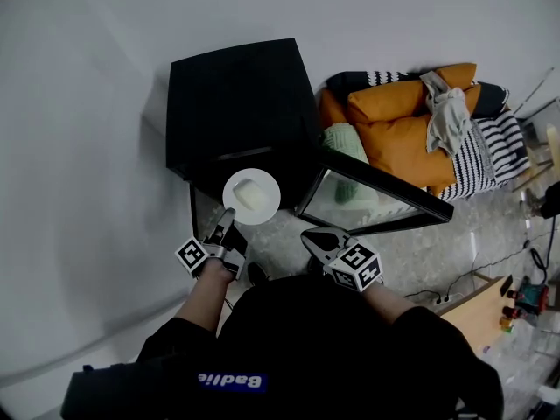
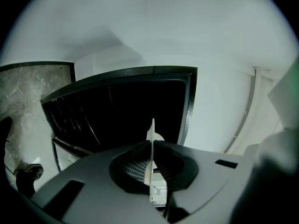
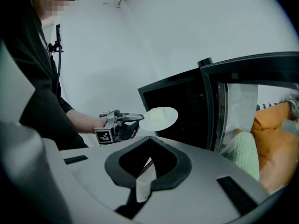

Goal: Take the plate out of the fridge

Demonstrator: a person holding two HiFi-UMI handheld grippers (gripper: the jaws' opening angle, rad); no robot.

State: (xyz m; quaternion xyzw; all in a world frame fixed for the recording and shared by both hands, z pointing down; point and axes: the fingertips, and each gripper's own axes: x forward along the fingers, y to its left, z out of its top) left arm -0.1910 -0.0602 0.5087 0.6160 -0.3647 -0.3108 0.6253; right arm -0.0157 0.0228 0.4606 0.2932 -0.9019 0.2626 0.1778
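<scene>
Plate (image 1: pixel 252 197) hangs in the air just in front of the open fridge (image 1: pixel 236 94), level, with a pale lump (image 1: pixel 250 194) on it. The left gripper (image 1: pixel 226 223) has it by the near rim. In the left gripper view the plate shows edge-on, clamped between the two jaws. From the right gripper view it looks clear of the cabinet, outside the dark opening and not over any shelf.

The right gripper (image 1: pixel 311 237) sits low near the foot of the door (image 1: pixel 376 191), well apart from the plate. Its jaws are pressed together with nothing in them.

The door stands wide open to the right. By my reading, the taking-out itself is all but done. What is left is to carry the plate off and set it down somewhere. No surface for that shows here, only floor (image 1: pixel 289 234). Closing the door may follow, and the free right gripper is placed for it.
</scene>
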